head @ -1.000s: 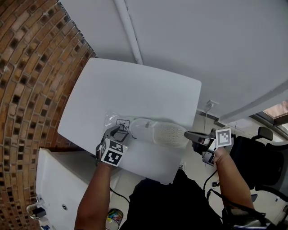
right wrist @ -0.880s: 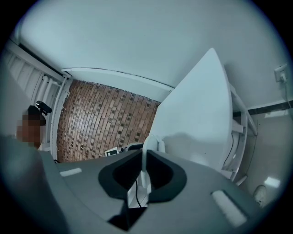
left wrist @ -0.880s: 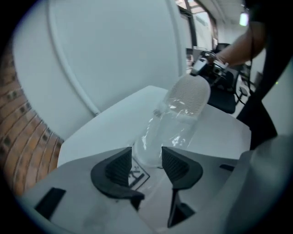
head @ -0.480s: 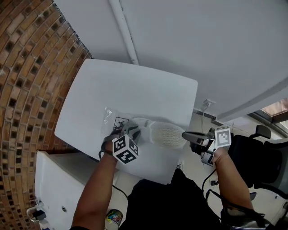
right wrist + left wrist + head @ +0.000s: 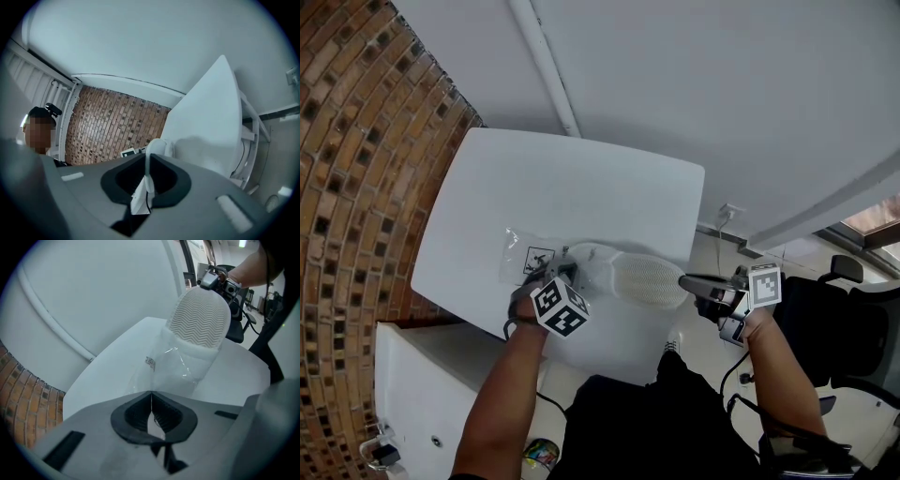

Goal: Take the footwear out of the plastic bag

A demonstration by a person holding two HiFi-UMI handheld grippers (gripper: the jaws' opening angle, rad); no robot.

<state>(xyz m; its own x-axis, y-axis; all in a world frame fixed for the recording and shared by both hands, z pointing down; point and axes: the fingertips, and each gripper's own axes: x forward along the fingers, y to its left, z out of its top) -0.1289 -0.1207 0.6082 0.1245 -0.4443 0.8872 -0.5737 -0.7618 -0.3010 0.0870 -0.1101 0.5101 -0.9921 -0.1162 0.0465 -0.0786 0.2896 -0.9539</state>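
The left gripper (image 5: 565, 275) has shifted right from the bag's lower-left corner to the shoe's left end and rolled. Its jaws have just been closing and now meet on the clear film of the plastic bag (image 5: 525, 258). The right gripper (image 5: 682, 279) is clamped on the rim of the white shoe (image 5: 642, 278). The shoe lies mid-frame, partly in the bag, its right end at the table's (image 5: 581, 178) right edge. The table's upper half is bare up to the white wall (image 5: 722, 84), and the brick wall (image 5: 356, 169) flanks the left.
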